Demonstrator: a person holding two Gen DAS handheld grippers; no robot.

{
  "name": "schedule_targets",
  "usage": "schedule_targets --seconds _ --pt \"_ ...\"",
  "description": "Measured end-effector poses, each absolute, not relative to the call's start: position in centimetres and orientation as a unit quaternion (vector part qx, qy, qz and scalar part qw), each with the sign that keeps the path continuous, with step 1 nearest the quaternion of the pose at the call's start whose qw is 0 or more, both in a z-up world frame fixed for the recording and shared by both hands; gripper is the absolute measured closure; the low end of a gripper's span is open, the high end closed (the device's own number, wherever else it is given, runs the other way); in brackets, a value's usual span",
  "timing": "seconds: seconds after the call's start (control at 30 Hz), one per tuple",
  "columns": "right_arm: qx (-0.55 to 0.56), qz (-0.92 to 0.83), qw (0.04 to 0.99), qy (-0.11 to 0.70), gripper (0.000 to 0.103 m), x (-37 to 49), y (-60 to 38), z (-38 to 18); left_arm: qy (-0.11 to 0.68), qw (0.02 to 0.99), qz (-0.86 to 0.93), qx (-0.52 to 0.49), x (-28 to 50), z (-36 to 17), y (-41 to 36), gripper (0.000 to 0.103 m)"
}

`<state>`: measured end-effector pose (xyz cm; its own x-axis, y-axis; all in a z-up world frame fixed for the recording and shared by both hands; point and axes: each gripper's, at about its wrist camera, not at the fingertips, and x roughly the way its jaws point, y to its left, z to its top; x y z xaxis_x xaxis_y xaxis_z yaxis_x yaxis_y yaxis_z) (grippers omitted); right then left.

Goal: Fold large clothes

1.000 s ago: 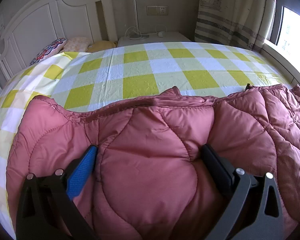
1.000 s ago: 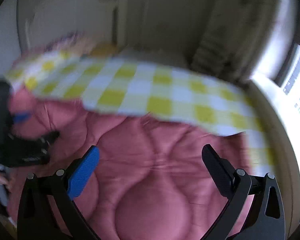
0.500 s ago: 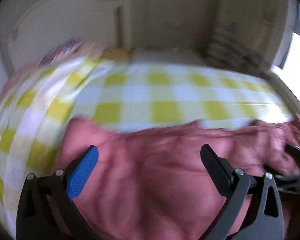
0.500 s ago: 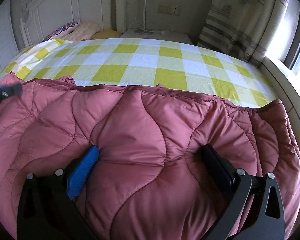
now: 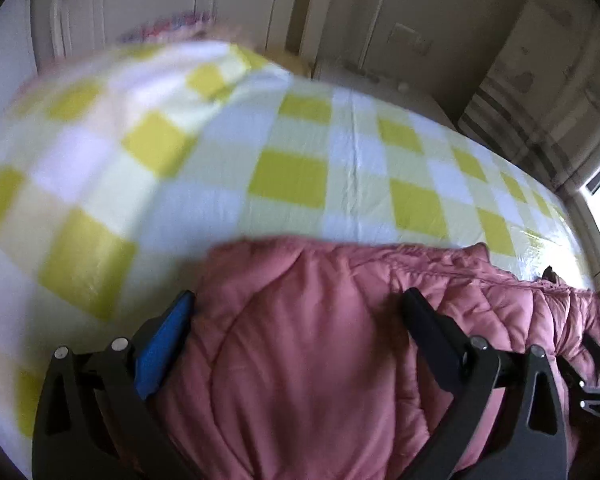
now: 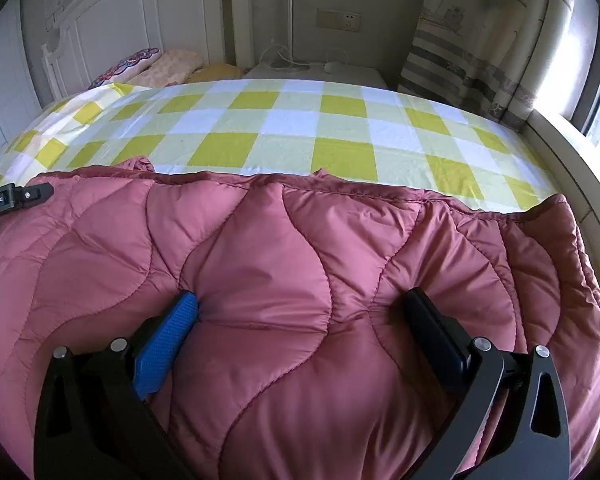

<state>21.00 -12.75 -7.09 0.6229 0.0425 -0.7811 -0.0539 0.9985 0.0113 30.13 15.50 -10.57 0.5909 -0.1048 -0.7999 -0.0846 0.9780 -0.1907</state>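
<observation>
Nearest in the right wrist view, the right claw (image 6: 300, 328) stands wide apart, its blue-padded finger and its black finger pressed down into the pink quilted jacket (image 6: 292, 280) with a broad puffed panel bulging between them; nothing is pinched. The left claw (image 5: 296, 328) in its own view is spread just as wide, with a thick bulge of the same jacket (image 5: 300, 360) filling the gap between the fingers, and the fabric is not clamped there either. That view is blurred, so fine detail is lost.

The jacket lies on the near part of the bed, its long axis running left to right across both views, with one straight seamed edge facing the headboard. The shell is smooth, slightly glossy padded cloth, stitched in wavy lines that divide it into soft rounded lobes; towards the right end the panels narrow and crumple. The left claw's black body (image 6: 4, 200) shows at the jacket's left edge in the right wrist view.

Beyond the jacket stretches the yellow-and-white checked bedsheet (image 6: 300, 128), flat with a few creases. Farther back lie a patterned pillow (image 6: 136, 62), a white panelled headboard (image 6: 112, 32), a nightstand (image 6: 320, 72) and a striped curtain (image 6: 468, 60).
</observation>
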Motion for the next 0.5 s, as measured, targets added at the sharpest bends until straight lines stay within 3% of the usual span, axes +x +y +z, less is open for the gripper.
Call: schedule_targets --seconds 0.3,0.5 --pt "-0.019 0.018 0.887 0.461 0.005 21.4 -12.5 -6.0 0.393 0.917 0.020 -0.070 28.0 -7.4 14.7 0.002" --pt "-0.055 0.041 0.912 0.405 0.005 21.5 -8.6 -2.6 0.346 0.937 -0.040 0.030 26.5 -3.9 7.3 0.002"
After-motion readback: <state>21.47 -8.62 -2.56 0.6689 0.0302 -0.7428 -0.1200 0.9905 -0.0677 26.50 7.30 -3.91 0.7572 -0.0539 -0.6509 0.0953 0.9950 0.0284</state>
